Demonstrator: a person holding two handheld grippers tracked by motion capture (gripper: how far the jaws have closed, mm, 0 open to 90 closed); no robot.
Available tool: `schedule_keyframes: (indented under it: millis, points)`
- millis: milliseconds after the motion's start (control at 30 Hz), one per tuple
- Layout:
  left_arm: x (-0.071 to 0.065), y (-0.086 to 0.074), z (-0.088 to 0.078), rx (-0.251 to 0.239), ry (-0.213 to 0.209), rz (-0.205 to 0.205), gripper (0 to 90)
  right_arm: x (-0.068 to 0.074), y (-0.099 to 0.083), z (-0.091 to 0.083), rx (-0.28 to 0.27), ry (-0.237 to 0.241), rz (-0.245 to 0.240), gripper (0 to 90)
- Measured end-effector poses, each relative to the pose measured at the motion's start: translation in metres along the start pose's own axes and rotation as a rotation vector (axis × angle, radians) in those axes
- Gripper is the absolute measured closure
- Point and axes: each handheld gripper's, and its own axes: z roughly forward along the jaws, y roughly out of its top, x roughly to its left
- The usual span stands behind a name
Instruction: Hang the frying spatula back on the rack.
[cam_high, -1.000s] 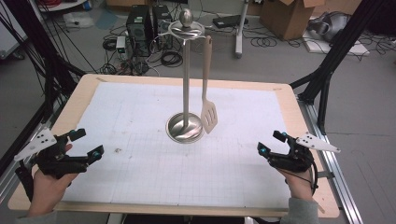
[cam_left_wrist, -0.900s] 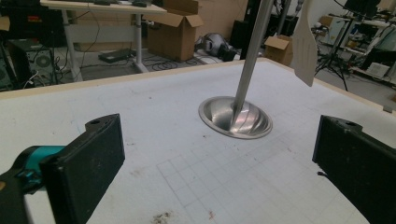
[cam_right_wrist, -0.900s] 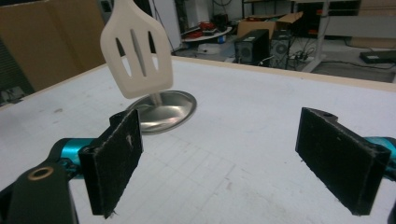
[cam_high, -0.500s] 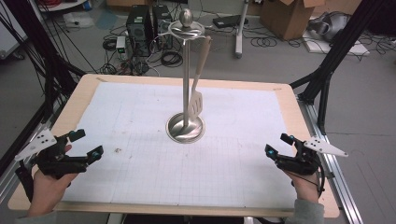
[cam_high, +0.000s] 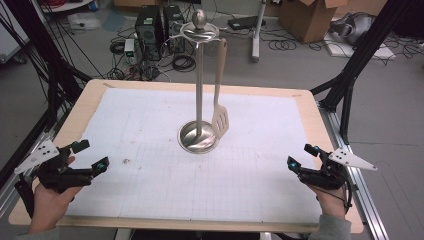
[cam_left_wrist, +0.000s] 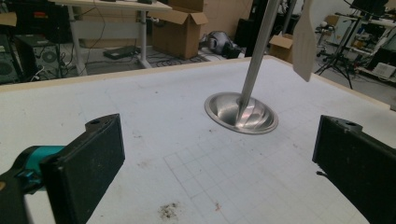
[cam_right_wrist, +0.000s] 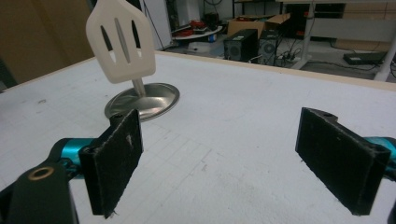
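**Currently: both grippers open and empty, spatula hanging on the stand**

Nearest the person, the left gripper (cam_high: 90, 156) sits at the near-left corner of the table (cam_high: 310, 107) and the right gripper (cam_high: 301, 156) at the near-right edge. Each is held in a hand, jaws spread wide, grasping nothing. Both are well apart from the stand.

A white gridded mat (cam_high: 150, 125) covers most of the wooden tabletop. A small dark smudge (cam_high: 125, 161) marks the mat near the left gripper; the left gripper view shows such a smudge (cam_left_wrist: 167, 211) between the jaws.

At the centre of the mat stands the metal stand (cam_high: 199, 90): a round dished base, an upright pole and a knob on top. The spatula (cam_high: 220, 107) hangs from the hook ring at the top, on the right side of the pole. Its long axis runs near vertical, handle up, slotted blade down. The blade ends just above the base rim; contact with the base cannot be determined.

Limits of view: in the left gripper view the pole (cam_left_wrist: 257, 60) and the spatula (cam_left_wrist: 304, 42) are cut off by the top edge. In the right gripper view the spatula blade (cam_right_wrist: 121, 39) hides most of the pole.

Beyond the table lie a grey floor, computer towers (cam_high: 150, 27), loose cables and cardboard boxes (cam_high: 305, 17).
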Motion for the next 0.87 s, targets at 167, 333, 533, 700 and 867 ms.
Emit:
schedule_keyframes:
  millis: [167,333,533,700,867]
  points:
    - [0.003,-0.002,-0.001,-0.006,0.009,0.002,2.7,-0.003,-0.003,-0.009,-0.005,0.001,-0.002,14.1]
    - [0.005,-0.005,-0.002,-0.001,0.037,0.007,2.7,-0.003,-0.007,-0.019,-0.020,-0.034,-0.001,14.5]
    - [0.009,-0.006,-0.006,-0.019,0.072,0.003,2.7,-0.004,-0.016,-0.033,-0.060,-0.114,0.044,14.5]
    - [0.012,-0.007,-0.010,-0.033,0.107,-0.002,2.7,-0.008,-0.022,-0.042,-0.103,-0.175,0.090,14.5]
    - [0.013,-0.008,-0.008,-0.025,0.110,-0.004,2.7,-0.008,-0.023,-0.041,-0.108,-0.173,0.093,14.5]
